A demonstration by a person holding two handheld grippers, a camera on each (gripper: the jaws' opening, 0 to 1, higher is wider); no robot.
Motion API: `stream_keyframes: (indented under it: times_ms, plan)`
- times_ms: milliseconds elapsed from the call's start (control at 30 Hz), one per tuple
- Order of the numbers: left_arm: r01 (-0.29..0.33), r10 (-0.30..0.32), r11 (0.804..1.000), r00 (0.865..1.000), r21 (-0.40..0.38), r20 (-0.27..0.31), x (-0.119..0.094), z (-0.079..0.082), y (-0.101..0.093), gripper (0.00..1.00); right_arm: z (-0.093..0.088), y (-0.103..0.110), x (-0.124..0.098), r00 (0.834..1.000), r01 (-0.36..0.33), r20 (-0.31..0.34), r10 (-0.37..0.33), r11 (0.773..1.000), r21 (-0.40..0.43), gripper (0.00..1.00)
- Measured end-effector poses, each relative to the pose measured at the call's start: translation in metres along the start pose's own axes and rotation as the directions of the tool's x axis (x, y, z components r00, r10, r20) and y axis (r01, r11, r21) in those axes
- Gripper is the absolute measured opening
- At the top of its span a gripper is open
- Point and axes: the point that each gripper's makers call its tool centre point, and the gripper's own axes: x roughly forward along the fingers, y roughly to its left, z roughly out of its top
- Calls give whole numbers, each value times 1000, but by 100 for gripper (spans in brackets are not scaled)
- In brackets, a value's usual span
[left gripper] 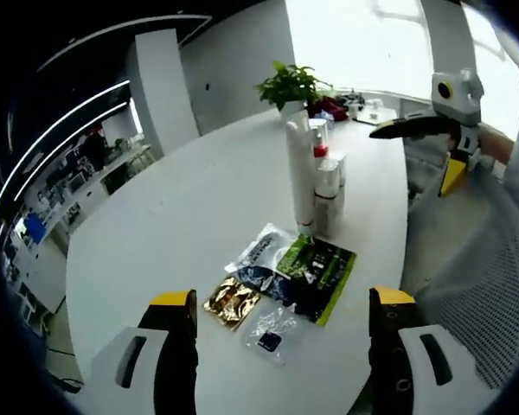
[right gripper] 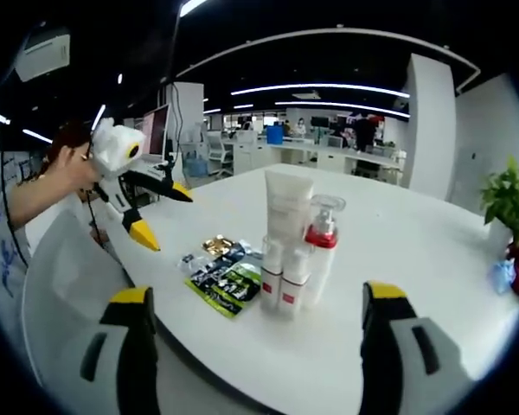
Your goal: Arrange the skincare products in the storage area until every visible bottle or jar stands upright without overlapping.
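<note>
Several white skincare containers stand upright in a tight cluster on the white round table: a tall white tube, a clear-capped pump bottle with a red collar, and two small white bottles with red labels. Flat sachets lie beside them: a green-black packet, a gold one. My left gripper is open, short of the sachets. My right gripper is open, short of the bottles. Each gripper appears in the other's view.
A potted green plant and small items sit at the table's far edge. A person's hand holds the left gripper. A mesh chair is by the table edge. Office desks fill the background.
</note>
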Motion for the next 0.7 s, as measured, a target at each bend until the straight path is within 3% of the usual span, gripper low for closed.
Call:
stream_keyframes:
  times_ms: [200, 467, 700]
  plan:
    - [-6, 6, 1000, 1000, -6, 2, -7, -6, -3, 83, -2, 2, 0, 1000, -10, -12, 10, 1000, -10, 100]
    - [-70, 72, 996, 997, -58, 34, -20, -9, 2, 91, 0, 0, -1, 1000, 6, -5, -6, 1000, -3, 100]
    - [-98, 100, 992, 995, -84, 25, -26, -17, 2, 94, 0, 1, -1, 1000, 0, -9, 0, 1000, -9, 100]
